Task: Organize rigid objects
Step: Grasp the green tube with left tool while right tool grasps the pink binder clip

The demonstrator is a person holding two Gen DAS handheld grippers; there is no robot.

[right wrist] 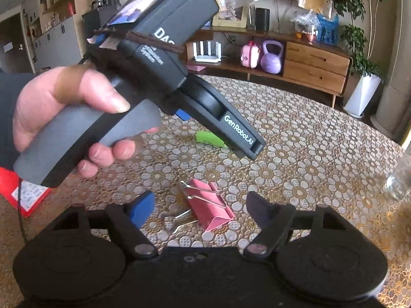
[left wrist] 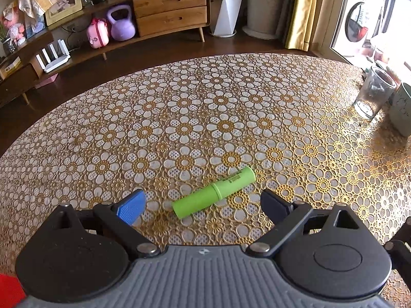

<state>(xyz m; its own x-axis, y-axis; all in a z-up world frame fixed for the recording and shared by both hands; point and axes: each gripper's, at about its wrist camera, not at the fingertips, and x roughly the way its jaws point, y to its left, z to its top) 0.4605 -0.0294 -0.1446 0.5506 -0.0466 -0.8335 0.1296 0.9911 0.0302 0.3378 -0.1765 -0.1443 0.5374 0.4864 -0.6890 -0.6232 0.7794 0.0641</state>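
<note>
1. Left gripper [left wrist: 203, 202]: jaws wide, nothing held. Green cylinder [left wrist: 213, 192] lies on the floral table cover [left wrist: 179, 102] between the fingers, lower centre of the left wrist view, touching neither.
2. Right gripper [right wrist: 200, 211]: jaws partly apart, pads clear of the pink binder clip [right wrist: 209, 205] lying between them, lower centre.
3. Right wrist view: hand [right wrist: 59, 113] at left grips the left gripper's handle.
4. Glass [left wrist: 373, 93] at right edge, well apart from the cylinder.
</note>
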